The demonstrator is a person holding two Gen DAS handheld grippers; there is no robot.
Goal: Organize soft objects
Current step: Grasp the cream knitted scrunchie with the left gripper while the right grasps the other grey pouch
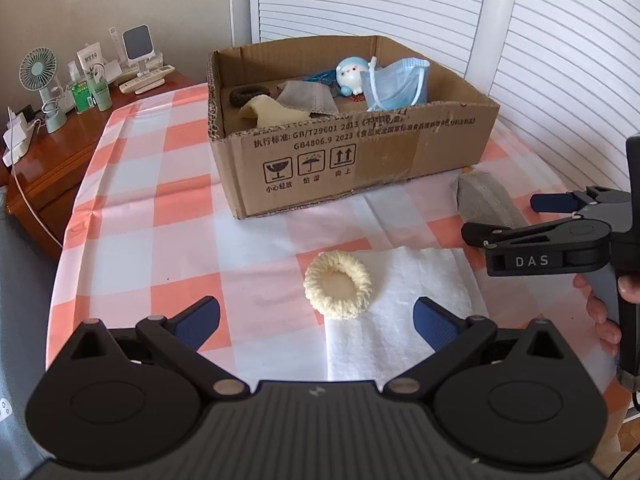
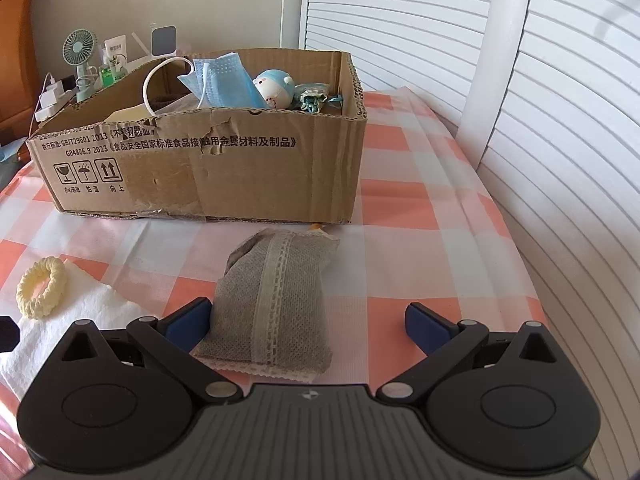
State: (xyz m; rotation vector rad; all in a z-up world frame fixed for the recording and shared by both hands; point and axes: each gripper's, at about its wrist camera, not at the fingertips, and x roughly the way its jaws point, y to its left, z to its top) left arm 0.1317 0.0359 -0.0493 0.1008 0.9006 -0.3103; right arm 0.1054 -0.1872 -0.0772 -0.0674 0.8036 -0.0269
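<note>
Left wrist: your left gripper (image 1: pixel 316 318) hangs with fingers apart, just short of the scrunchie (image 1: pixel 339 285) lying on the towel (image 1: pixel 420 280). Straddle the ring and pinch one side only, so the towel stays down.

Right wrist: your right gripper (image 2: pixel 308 326) is also spread, and the pouch (image 2: pixel 272 300) sits against its left pad. Centre it before closing. The pouch's near edge is hidden, and so is the floor of the box (image 2: pixel 240 176).

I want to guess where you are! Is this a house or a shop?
Probably a house, maybe a bedroom. A table with a checked cloth holds a cardboard box of soft things, and a wooden cabinet beside it carries a little fan, bottles and chargers.
</note>
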